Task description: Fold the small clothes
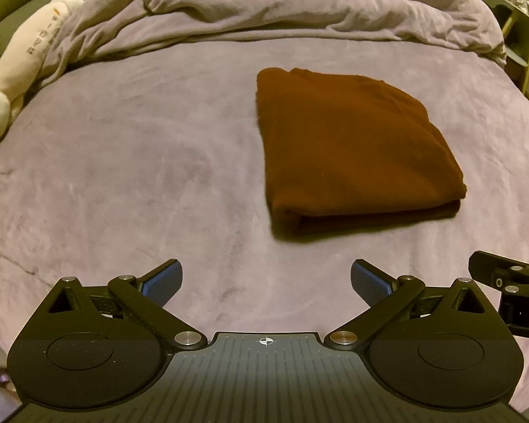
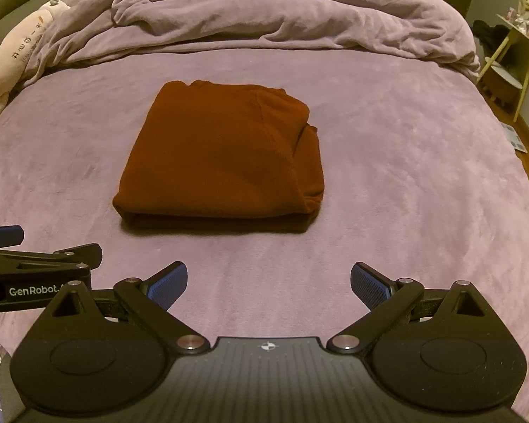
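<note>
A rust-brown garment lies folded into a thick rectangle on the purple bed sheet; it also shows in the right wrist view. My left gripper is open and empty, held back from the garment's near edge and to its left. My right gripper is open and empty, a short way in front of the garment's near fold. Part of the right gripper's body shows at the right edge of the left wrist view, and the left gripper shows at the left edge of the right wrist view.
A bunched purple duvet lies across the far side of the bed. A long white plush toy lies along the left edge. A small side table with items stands right of the bed.
</note>
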`<action>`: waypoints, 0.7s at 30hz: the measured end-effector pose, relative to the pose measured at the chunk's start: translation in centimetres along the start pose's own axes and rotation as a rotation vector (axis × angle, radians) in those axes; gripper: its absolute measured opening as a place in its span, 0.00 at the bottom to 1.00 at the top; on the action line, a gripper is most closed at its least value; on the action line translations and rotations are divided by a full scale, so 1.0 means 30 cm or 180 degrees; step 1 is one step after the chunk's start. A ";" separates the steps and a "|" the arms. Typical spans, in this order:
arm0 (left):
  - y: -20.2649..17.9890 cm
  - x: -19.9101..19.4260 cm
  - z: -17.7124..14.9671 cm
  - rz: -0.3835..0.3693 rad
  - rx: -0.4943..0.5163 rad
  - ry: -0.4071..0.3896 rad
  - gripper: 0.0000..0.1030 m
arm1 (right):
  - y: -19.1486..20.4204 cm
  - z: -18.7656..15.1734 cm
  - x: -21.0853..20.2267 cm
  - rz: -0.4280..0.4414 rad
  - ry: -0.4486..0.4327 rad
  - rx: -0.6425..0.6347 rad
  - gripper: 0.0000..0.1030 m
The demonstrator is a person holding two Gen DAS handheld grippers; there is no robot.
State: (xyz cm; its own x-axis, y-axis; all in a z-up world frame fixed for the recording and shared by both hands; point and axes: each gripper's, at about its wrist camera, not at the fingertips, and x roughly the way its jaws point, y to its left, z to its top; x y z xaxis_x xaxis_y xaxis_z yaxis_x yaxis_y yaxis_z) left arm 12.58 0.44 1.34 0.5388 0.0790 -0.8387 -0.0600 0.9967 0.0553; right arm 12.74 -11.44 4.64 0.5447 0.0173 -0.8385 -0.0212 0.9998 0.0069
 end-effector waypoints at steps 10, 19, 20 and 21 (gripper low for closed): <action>-0.001 0.003 0.000 -0.0002 -0.0005 0.0015 1.00 | 0.003 -0.001 0.001 -0.0005 0.0001 0.0007 0.96; -0.005 0.008 0.000 -0.0014 -0.0005 0.0021 1.00 | -0.001 -0.003 0.008 0.0012 -0.0001 0.0012 0.96; -0.007 0.007 -0.001 -0.0008 -0.0007 0.0021 1.00 | -0.001 -0.003 0.008 0.0018 -0.0002 0.0014 0.96; -0.008 0.007 -0.002 -0.0010 -0.0008 0.0019 1.00 | -0.003 -0.004 0.007 0.0016 -0.0004 0.0019 0.96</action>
State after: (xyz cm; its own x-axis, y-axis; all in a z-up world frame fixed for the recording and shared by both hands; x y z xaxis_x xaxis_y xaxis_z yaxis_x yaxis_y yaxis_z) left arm 12.66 0.23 1.11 0.5340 0.0756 -0.8421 -0.0604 0.9969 0.0512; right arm 12.76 -11.53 4.40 0.5456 0.0224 -0.8377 -0.0191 0.9997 0.0143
